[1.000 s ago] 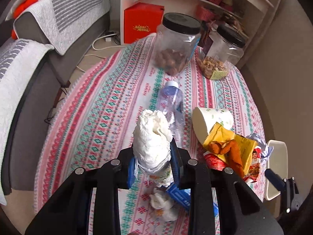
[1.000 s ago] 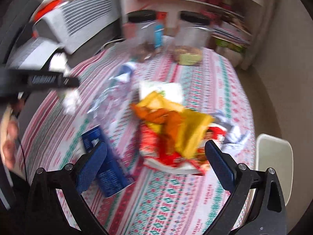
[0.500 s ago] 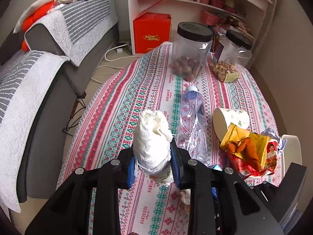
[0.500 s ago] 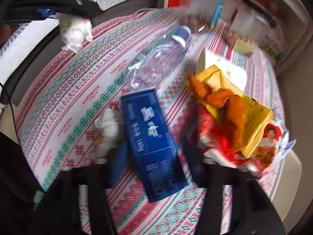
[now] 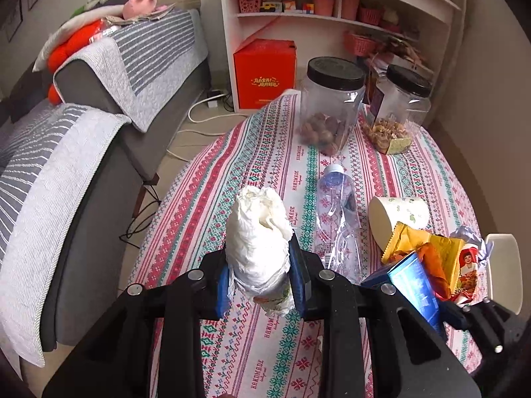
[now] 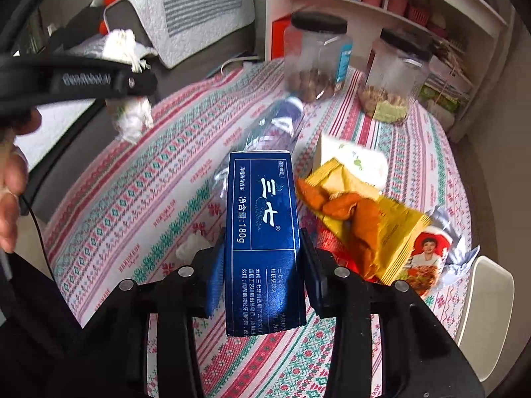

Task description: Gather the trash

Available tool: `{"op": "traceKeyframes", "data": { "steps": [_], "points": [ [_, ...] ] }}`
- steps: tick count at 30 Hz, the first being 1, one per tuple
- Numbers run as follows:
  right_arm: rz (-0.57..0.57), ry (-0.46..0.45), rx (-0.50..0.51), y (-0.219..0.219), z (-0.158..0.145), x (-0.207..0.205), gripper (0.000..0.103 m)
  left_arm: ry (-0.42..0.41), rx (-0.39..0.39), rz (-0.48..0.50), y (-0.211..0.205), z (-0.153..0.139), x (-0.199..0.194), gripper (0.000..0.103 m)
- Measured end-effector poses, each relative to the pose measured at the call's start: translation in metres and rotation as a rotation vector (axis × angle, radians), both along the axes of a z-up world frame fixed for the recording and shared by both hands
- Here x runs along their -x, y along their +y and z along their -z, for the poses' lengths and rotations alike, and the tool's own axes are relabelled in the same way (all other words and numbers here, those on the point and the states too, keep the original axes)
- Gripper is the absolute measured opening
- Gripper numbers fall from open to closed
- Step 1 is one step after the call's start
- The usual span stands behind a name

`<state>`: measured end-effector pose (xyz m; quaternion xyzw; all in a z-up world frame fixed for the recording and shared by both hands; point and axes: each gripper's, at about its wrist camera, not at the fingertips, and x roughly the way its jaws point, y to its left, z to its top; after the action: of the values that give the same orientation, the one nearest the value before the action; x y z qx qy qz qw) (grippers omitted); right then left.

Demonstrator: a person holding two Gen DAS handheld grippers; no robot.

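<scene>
My left gripper [image 5: 262,275] is shut on a crumpled white paper wad [image 5: 257,242] and holds it above the table's left part. My right gripper [image 6: 262,265] is shut on a blue toothpaste box [image 6: 264,232] and holds it lifted above the table; the box also shows in the left wrist view [image 5: 411,282]. On the striped tablecloth [image 5: 232,179] lie a crushed clear plastic bottle [image 5: 338,212], a tipped paper cup [image 5: 395,214], yellow and red snack wrappers [image 5: 438,262] and a small white paper scrap [image 6: 194,245].
Two black-lidded clear jars [image 5: 330,106] [image 5: 398,112] stand at the table's far end. A grey sofa [image 5: 83,126] runs along the left. A white shelf [image 5: 332,13] and a red box [image 5: 265,73] stand behind. A white chair back [image 5: 504,272] is at the right edge.
My right gripper swung left from the snack wrappers, closed on the blue box and lifted it off the table. My left gripper has risen and pulled back with the paper wad.
</scene>
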<state>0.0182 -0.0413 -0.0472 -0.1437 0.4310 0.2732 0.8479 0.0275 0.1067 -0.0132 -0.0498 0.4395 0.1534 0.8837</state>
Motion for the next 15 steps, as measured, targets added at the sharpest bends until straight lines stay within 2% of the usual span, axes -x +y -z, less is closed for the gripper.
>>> {"op": "traceKeyframes", "data": {
  "steps": [6, 15],
  "points": [
    [0.047, -0.064, -0.069, -0.014, -0.018, -0.007, 0.038, -0.004, -0.022, 0.002, -0.005, 0.0, -0.004, 0.029],
    [0.123, -0.128, -0.117, -0.038, -0.033, -0.012, 0.038, -0.029, -0.049, 0.023, -0.022, -0.004, -0.009, 0.029]
  ]
}}
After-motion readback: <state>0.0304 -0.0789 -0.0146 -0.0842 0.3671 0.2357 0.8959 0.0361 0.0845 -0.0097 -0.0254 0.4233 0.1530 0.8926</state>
